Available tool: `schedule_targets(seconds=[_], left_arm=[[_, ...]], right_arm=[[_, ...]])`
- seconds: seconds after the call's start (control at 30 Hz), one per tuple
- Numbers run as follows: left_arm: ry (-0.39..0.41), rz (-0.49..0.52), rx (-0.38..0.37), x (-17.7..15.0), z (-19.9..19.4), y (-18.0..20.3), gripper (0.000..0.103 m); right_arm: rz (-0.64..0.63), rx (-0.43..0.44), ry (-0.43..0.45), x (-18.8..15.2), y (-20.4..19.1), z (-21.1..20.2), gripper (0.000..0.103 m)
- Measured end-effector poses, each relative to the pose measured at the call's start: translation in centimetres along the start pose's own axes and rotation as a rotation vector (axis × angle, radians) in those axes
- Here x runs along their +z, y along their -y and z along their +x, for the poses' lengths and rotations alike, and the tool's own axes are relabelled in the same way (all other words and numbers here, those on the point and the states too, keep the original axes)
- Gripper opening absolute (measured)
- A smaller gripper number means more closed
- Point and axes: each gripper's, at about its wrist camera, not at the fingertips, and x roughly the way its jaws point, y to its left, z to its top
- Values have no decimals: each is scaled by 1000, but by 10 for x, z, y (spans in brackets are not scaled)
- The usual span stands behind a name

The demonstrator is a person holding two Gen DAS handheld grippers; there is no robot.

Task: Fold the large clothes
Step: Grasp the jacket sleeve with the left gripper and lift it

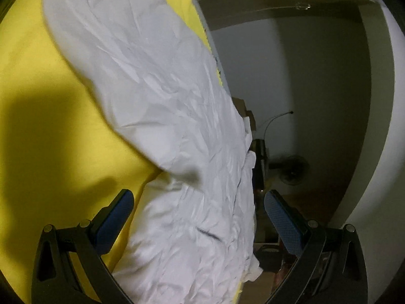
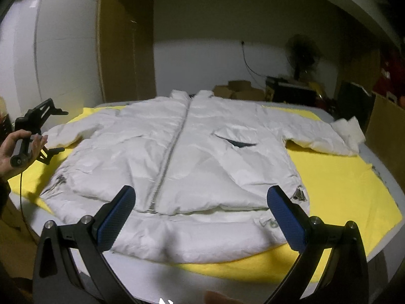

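A white puffer jacket [image 2: 177, 157] lies flat and face up on a yellow cloth [image 2: 341, 185], zipped, with both sleeves spread sideways. My right gripper [image 2: 201, 200] hovers open over the jacket's hem, with nothing between its blue pads. In the right wrist view my left gripper [image 2: 38, 119] is held in a hand at the table's left side, beside the left sleeve cuff. In its own view the left gripper [image 1: 198, 202] is open, and the white sleeve [image 1: 157, 96] runs between its fingers without being clamped.
The yellow cloth covers a white table [image 2: 387, 240] whose front edge is near me. Cardboard boxes [image 2: 238, 88], a standing fan [image 2: 302, 50] and dark clutter stand behind the table. A brown box [image 2: 387, 126] stands at the right. A cable [image 2: 22, 202] hangs at the left.
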Motion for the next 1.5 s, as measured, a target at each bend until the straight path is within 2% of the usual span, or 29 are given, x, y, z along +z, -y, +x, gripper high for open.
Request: schedule_targets(seconds=[0.1, 0.2, 0.37, 0.53, 0.7, 0.8, 0.9, 1.0, 1.07, 1.13, 1.17, 1.23, 1.3, 1.33, 1.37, 1.43, 1.5], left_arm=[[36, -26, 21, 10, 15, -12, 103], [95, -48, 46, 31, 10, -20, 103], [186, -49, 21, 60, -13, -29, 103], [147, -46, 5, 87, -17, -40, 103], [134, 55, 8, 113, -8, -30, 101], [126, 38, 18, 120, -10, -31, 101], [151, -2, 37, 126, -11, -34, 101], [254, 36, 116, 130, -28, -34, 102], [259, 44, 125, 134, -27, -36, 101], [245, 30, 102, 137, -23, -42, 101], [251, 38, 101, 136, -25, -42, 98], [223, 36, 72, 137, -23, -45, 84], [204, -3, 74, 133, -21, -57, 37], [190, -23, 93, 133, -16, -64, 25], [168, -44, 105, 134, -13, -72, 8], [141, -67, 93, 136, -7, -84, 5], [150, -5, 122, 137, -8, -78, 4]], right_arm=[[18, 16, -23, 0, 3, 7, 103], [-4, 18, -15, -2, 0, 5, 103], [-17, 6, -14, -2, 2, 7, 103], [7, 15, -44, -1, 5, 17, 103], [-15, 28, -52, 0, -2, 20, 103], [-33, 11, -49, 1, -6, 18, 103], [-33, -8, -50, 1, -4, 17, 103], [-32, -19, -53, 3, -5, 17, 103], [-39, -17, -55, 5, -9, 17, 103], [-50, -16, -54, 6, -14, 17, 103], [-59, -14, -52, 7, -18, 16, 103], [-76, -15, -49, 8, -24, 16, 103], [-91, -20, -48, 10, -31, 15, 103], [-97, -22, -50, 11, -34, 16, 103], [-99, -22, -52, 11, -35, 16, 103], [-101, -22, -56, 12, -38, 17, 103], [-105, -27, -52, 13, -42, 18, 103]])
